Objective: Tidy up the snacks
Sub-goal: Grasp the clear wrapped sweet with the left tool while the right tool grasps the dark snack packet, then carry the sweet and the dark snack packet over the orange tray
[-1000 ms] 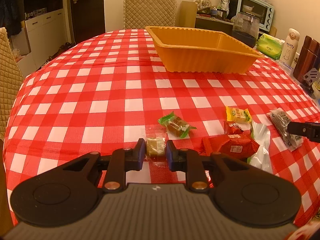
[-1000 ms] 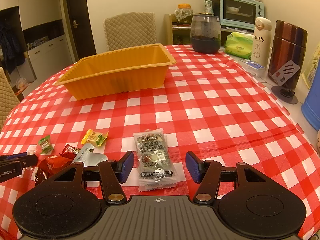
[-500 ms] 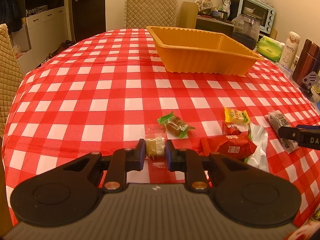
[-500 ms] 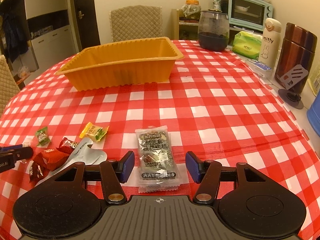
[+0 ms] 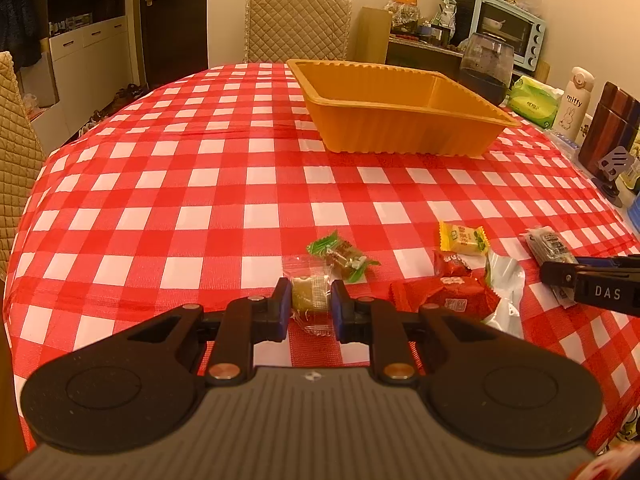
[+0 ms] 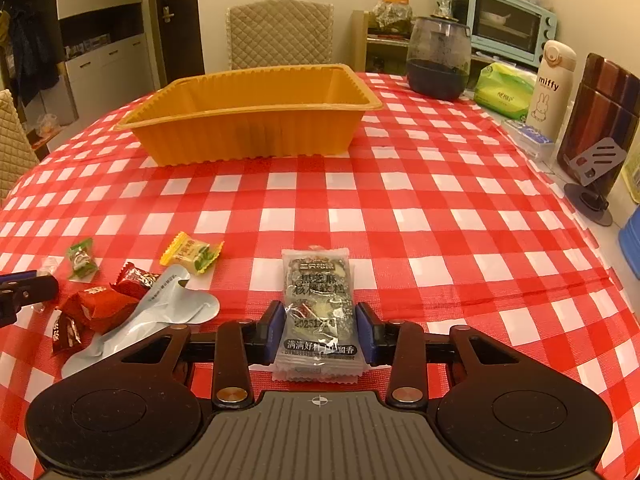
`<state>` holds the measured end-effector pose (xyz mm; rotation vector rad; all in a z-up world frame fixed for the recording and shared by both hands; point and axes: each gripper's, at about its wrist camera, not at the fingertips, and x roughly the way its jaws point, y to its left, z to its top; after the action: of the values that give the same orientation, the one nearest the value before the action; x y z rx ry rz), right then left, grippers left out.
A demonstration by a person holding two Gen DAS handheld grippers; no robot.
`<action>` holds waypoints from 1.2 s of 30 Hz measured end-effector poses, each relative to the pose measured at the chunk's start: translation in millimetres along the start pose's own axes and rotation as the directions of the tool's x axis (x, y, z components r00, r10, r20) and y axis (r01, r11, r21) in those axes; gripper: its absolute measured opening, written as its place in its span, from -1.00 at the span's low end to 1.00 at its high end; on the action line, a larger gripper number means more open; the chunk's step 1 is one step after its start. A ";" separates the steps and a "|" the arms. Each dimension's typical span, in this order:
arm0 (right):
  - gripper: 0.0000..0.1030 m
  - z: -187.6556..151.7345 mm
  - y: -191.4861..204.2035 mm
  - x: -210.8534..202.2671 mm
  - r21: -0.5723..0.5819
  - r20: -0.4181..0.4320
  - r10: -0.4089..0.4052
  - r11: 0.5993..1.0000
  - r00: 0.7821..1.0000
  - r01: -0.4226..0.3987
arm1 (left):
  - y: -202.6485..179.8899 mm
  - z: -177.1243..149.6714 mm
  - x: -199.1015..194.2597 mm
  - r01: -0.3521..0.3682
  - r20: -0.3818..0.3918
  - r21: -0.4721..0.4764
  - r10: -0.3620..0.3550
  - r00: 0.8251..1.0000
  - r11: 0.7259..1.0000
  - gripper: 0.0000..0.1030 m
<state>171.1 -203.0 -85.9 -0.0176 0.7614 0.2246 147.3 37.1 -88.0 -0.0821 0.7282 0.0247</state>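
A red-checked table carries an empty orange tray [image 5: 400, 136] [image 6: 248, 136] at the far side. My left gripper [image 5: 309, 295] is shut on a pale candy in clear wrap [image 5: 307, 286] that rests on the cloth. My right gripper [image 6: 320, 322] has its jaws closing on a dark sesame snack packet [image 6: 316, 280], and both pads touch the packet's sides. The left wrist view shows that packet [image 5: 546, 246] and the right gripper at the right edge. Between the grippers lie a green candy [image 5: 340, 256], a yellow candy [image 5: 462, 238], red packs [image 5: 452, 296] and a white pouch [image 5: 506, 280].
A glass jar [image 6: 438, 60], green tissue pack [image 6: 506, 90], white bottle [image 6: 554, 84] and brown wooden holder [image 6: 600, 120] line the table's right edge. A quilted chair [image 5: 298, 26] stands behind the tray. Bare cloth stretches between the snacks and the tray.
The right gripper's jaws have narrowed from wide apart until they meet the dark packet's sides. The left gripper has stayed shut on the pale candy in the same spot.
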 end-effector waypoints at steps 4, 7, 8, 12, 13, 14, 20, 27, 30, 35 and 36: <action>-0.25 1.0 2.7 -3.9 0.000 0.009 0.009 1.000 1.000 -0.009 | -2.1 2.3 -3.1 0.007 0.010 0.005 -0.007 1.000 1.000 -0.64; -0.25 2.6 4.9 -7.2 -0.001 0.021 0.014 1.000 1.000 -0.014 | -4.6 4.7 -6.0 0.009 0.014 0.010 -0.009 1.000 1.000 -0.64; -0.25 3.3 5.6 -8.2 -0.001 0.024 0.016 1.000 1.000 -0.016 | -5.0 5.3 -6.8 0.010 0.015 0.012 -0.010 1.000 1.000 -0.64; -0.25 5.4 6.6 -12.1 0.004 0.035 0.021 1.000 0.999 -0.022 | -6.2 7.3 -10.7 0.014 0.019 0.018 -0.014 1.000 1.000 -0.64; -0.25 5.9 7.3 -13.1 0.003 0.038 0.024 1.000 0.999 -0.024 | -6.8 7.8 -11.4 0.015 0.020 0.019 -0.016 1.000 1.000 -0.64; -0.25 6.2 8.2 -14.2 0.003 0.040 0.027 1.000 0.999 -0.027 | -7.9 8.4 -11.8 0.017 0.021 0.021 -0.017 1.000 1.000 -0.64; -0.25 9.6 10.8 -20.0 0.016 0.052 0.046 0.999 0.998 -0.047 | -11.5 12.0 -15.4 0.022 0.025 0.027 -0.023 0.999 0.999 -0.64; -0.25 18.3 13.8 -28.9 0.031 0.079 0.061 0.997 0.995 -0.064 | -19.1 19.5 -23.1 0.037 0.037 0.046 -0.039 0.999 0.998 -0.64; -0.25 22.8 14.9 -32.2 0.035 0.091 0.064 0.997 0.994 -0.067 | -22.9 25.5 -25.4 0.047 0.046 0.051 -0.050 0.998 0.998 -0.64; -0.25 35.2 15.5 -37.9 0.035 0.121 0.075 0.996 0.990 -0.080 | -27.3 37.4 -28.3 0.064 0.063 0.057 -0.067 0.996 0.996 -0.64; -0.25 38.2 15.4 -38.7 0.034 0.127 0.076 0.996 0.989 -0.081 | -27.4 39.6 -28.8 0.068 0.064 0.056 -0.071 0.995 0.996 -0.64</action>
<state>166.8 -191.9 -30.6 0.0637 0.6416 0.2832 153.5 13.2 -37.5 -0.0544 0.6592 -0.0585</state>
